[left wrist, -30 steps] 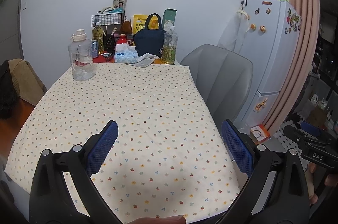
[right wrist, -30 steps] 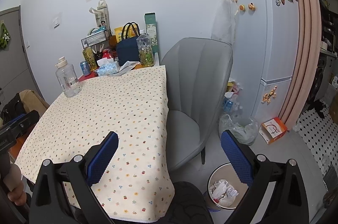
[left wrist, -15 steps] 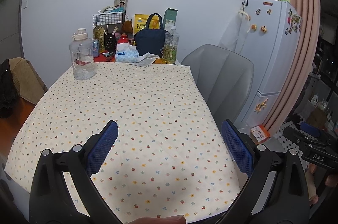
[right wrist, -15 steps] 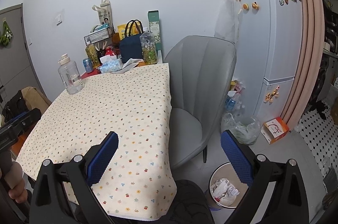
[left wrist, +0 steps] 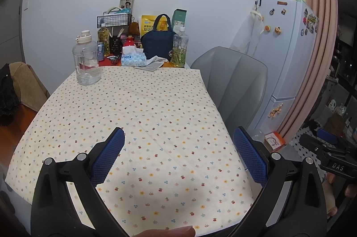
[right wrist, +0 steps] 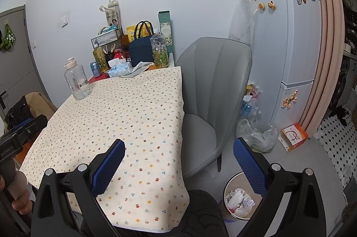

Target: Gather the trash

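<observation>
I hold both the left claw (left wrist: pixel 178 143) and right claw (right wrist: pixel 178 145) spread, empty; the floor bin (right wrist: pixel 225 192) holds crumpled paper (right wrist: pixel 239 200).

I hold both tongs level with blue pads spread wide and empty: left tongs (left wrist: pixel 178 147) and right tongs (right wrist: pixel 178 155), each hand-gripped.

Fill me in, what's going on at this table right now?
A person holds a two-finger tool in each hand over a table with a floral tablecloth. The left tool and right tool are both open and empty, hovering above the near edge. No loose trash shows on the cloth; bottles, a tissue box and bags sit at the far end. A trash bin holding crumpled paper stands on the floor by the grey chair.
</observation>
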Available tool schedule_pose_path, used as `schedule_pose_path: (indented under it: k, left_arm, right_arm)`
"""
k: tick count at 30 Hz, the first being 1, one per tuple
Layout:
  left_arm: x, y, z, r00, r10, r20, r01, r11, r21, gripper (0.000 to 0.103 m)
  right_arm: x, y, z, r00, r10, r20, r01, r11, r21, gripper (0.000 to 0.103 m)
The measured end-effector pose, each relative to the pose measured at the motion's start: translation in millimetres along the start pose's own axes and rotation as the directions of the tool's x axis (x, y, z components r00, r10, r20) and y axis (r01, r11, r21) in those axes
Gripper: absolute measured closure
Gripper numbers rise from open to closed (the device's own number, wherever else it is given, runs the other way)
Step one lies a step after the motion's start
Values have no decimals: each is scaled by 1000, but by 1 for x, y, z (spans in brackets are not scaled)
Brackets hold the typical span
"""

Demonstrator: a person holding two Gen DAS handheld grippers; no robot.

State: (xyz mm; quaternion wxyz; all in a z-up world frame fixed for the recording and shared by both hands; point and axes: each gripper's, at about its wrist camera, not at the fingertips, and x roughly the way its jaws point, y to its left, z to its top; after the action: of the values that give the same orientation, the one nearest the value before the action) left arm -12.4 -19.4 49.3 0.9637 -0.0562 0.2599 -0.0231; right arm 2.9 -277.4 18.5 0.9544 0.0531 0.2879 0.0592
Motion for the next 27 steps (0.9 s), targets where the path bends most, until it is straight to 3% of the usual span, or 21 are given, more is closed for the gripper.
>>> schedule_pose_path:
  k: [27]
  left_arm:
    - [2, -1, -2, 1000, -6, -4, 6, 1000, 6, 6]
  right_arm:
    - [0, 2, 0, 1000, -2, 0, 2, 1000, -8, 8]
